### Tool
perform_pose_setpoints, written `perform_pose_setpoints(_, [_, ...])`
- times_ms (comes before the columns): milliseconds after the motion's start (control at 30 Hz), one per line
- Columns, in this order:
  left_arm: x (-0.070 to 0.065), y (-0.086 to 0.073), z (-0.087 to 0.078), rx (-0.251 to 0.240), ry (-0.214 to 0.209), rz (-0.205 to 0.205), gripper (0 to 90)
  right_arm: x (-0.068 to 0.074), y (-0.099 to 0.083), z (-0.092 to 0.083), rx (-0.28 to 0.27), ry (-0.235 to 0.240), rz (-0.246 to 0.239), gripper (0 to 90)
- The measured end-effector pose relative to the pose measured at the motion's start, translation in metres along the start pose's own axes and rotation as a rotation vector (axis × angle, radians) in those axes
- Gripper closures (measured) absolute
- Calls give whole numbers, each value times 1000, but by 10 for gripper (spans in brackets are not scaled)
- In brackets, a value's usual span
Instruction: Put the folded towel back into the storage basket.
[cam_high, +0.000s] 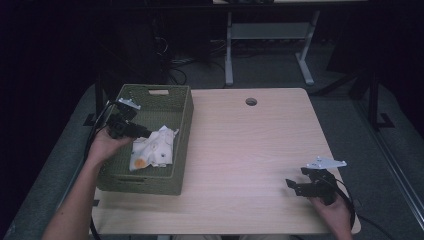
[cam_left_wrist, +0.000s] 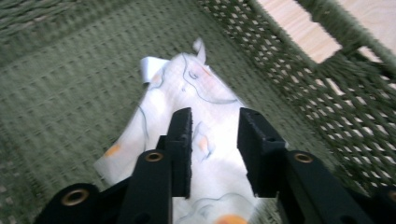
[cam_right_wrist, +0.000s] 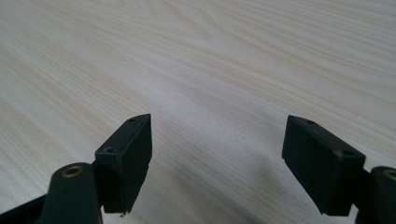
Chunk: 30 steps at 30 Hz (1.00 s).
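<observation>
A white cloth with orange and blue prints (cam_high: 152, 150) lies crumpled on the floor of a green woven basket (cam_high: 184, 130) at the table's left side. My left gripper (cam_high: 145, 134) reaches into the basket from the left, right over the cloth. In the left gripper view the jaws of my left gripper (cam_left_wrist: 215, 116) stand a little apart above the cloth (cam_left_wrist: 187, 84), and nothing is pinched between the pads. My right gripper (cam_high: 295, 186) hovers low over the bare wood near the table's front right corner. In the right gripper view its jaws (cam_right_wrist: 219, 126) stand wide apart and hold nothing.
The basket's openwork wall (cam_left_wrist: 289, 70) rises close to the right of the left jaws. The light wooden table (cam_high: 250, 145) has a round cable hole (cam_high: 251, 101) near its far edge. Dark floor and desk legs lie beyond.
</observation>
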<state>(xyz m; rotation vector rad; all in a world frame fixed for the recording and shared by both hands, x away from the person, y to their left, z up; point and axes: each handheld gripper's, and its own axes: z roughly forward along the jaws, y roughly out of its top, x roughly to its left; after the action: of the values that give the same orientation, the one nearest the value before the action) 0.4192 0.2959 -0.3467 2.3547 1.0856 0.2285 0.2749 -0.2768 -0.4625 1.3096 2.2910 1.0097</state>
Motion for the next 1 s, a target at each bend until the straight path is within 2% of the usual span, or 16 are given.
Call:
perform_pose_setpoints(333, [0, -3, 0, 3, -1, -10, 620, 0, 0, 0, -2, 0, -5, 237])
perform_pose_setpoints(667, [-9, -5, -1, -11, -1, -10, 592, 1, 0, 1, -1, 12, -13, 237])
perform_pose_setpoints(1000, [-21, 0, 2, -17, 2, -5, 521, 0, 0, 0, 0, 15, -10, 237])
